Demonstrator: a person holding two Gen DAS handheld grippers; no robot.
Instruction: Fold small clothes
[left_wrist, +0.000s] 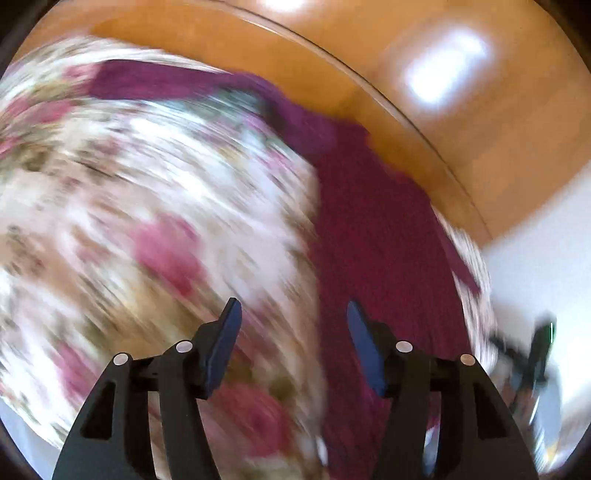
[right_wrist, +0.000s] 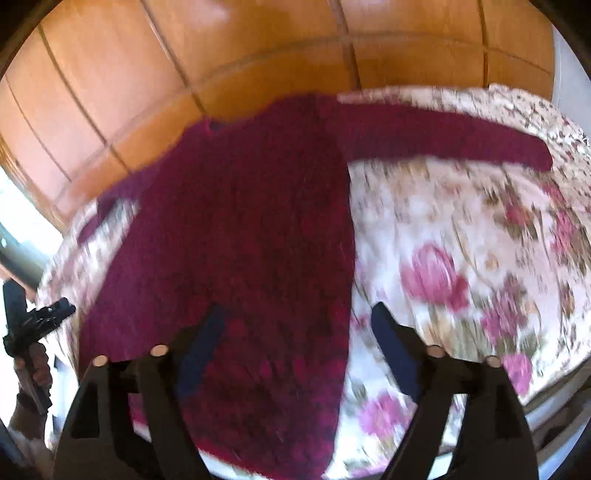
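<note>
A dark red knitted sweater (right_wrist: 240, 236) is laid out flat on a floral bedcover (right_wrist: 461, 229) — a pose that suits folding, since body and sleeves can be reached apart. In the right wrist view the body of the garment lies beneath and ahead of the fingers, and one sleeve (right_wrist: 443, 140) is stretched out straight, far ahead of the fingers and off to their right, across the bedcover. The other sleeve is seen only as a blurred strip at the far left edge of the garment. Behind the bed, wooden panelling (right_wrist: 258, 55) is seen.

The right gripper (right_wrist: 295, 347) is held with its fingers wide apart and nothing between them; its left finger is over the knit and its right finger over the bare bedcover, so the sweater's side edge runs between the two. This straddle is judged to suit a pinch on that edge, or a move on towards the outstretched sleeve.

The left gripper (left_wrist: 293, 325) is also spread, moderately, with nothing held. In its much-blurred view the sweater (left_wrist: 369, 240) lies ahead of the right finger, while floral cloth is under the left one.

No fold is visible yet — the garment is judged to be spread in readiness, with the sleeves likely to be brought in first.
</note>
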